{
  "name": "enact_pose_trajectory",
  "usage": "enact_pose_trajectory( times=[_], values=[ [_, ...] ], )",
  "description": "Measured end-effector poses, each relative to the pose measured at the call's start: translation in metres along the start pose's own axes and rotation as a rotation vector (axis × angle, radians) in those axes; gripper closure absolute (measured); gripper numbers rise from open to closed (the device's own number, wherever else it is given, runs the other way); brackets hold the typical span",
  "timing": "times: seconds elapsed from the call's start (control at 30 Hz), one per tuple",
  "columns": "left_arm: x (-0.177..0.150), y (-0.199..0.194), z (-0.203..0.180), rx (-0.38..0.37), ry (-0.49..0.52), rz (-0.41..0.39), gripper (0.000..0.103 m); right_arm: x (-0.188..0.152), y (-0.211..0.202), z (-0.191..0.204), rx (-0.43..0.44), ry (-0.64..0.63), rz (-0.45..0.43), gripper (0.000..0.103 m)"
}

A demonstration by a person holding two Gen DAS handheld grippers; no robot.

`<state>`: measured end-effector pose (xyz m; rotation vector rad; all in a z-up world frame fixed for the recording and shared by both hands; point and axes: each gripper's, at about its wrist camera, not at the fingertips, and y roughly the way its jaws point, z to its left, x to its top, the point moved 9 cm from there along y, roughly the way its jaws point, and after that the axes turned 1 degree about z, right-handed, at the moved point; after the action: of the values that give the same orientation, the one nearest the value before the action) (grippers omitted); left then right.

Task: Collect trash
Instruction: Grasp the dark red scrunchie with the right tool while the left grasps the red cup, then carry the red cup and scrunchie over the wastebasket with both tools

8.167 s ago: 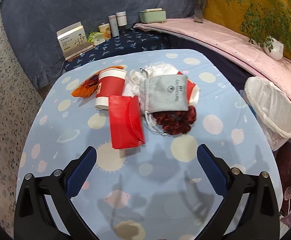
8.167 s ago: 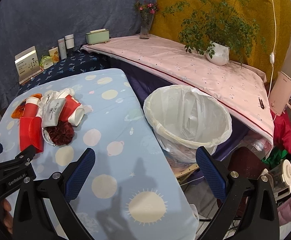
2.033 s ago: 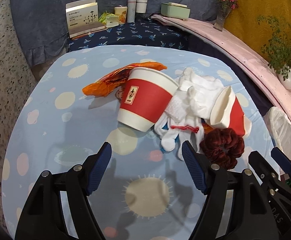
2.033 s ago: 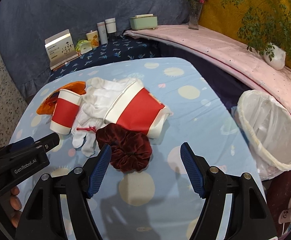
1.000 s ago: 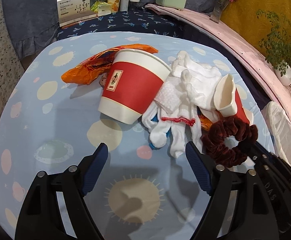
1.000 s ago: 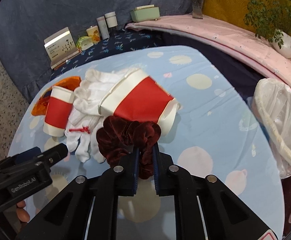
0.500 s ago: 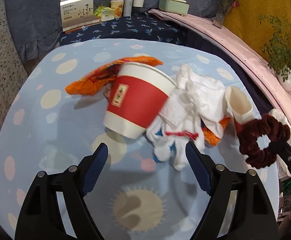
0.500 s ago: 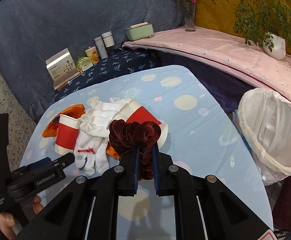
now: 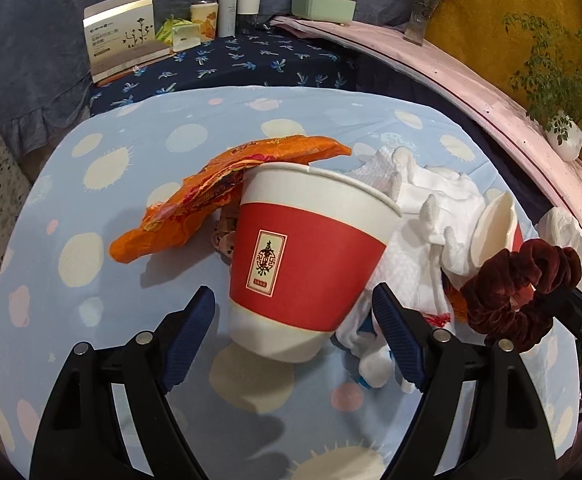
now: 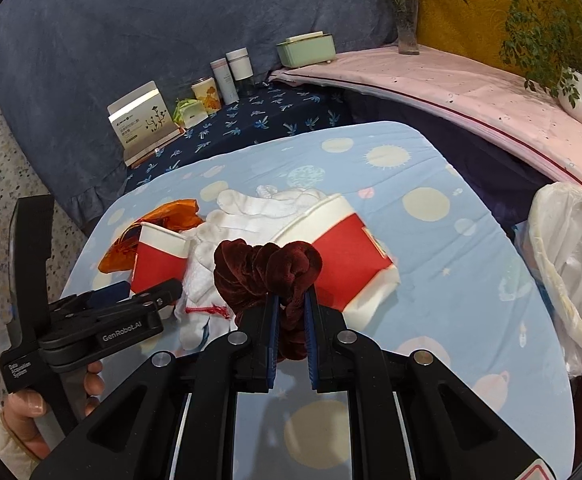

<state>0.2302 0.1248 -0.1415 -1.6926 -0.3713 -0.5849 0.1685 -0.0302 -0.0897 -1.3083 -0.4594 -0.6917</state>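
Honestly, we've got the right tongs point(image 10: 291, 312) pinched on the scrunchie point(image 10: 265, 276) and the left tongs point(image 9: 293, 320) gaping around the upright cup point(image 9: 307, 256), which could easily tip sideways at lower centre if one pad nudges it first.

Cup point(image 9: 307, 256) blocks ahead — bare tablecloth point(image 9: 75, 208) free leftward.

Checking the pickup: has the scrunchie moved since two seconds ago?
Yes. The scrunchie has left the tablecloth and hangs lifted in the right gripper.
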Motion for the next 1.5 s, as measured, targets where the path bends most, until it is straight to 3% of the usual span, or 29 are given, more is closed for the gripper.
enact_pose_trajectory(
  times=[0.1,0.37,0.7,1.07,1.5],
  values=[
    [-0.001,0.005,0.0,-0.021,-0.013,0.004,0.033,0.0,0.006,0.003,-0.002,-0.001,0.007,0.092],
    [-0.004,-0.012,-0.007,-0.012,-0.008,-0.038,0.034,0.001,0.001,0.003,-0.008,0.0,-0.006,0.092],
    [-0.007,-0.053,-0.05,-0.04,0.017,-0.076,0.034,0.016,-0.043,-0.025,-0.027,0.036,-0.085,0.092],
    [-0.012,-0.073,-0.144,-0.108,0.113,-0.086,0.034,0.02,-0.093,-0.086,-0.076,0.109,-0.163,0.092],
    [-0.019,-0.06,-0.267,-0.199,0.277,-0.052,0.034,0.012,-0.126,-0.194,-0.179,0.246,-0.209,0.092]
  ],
)
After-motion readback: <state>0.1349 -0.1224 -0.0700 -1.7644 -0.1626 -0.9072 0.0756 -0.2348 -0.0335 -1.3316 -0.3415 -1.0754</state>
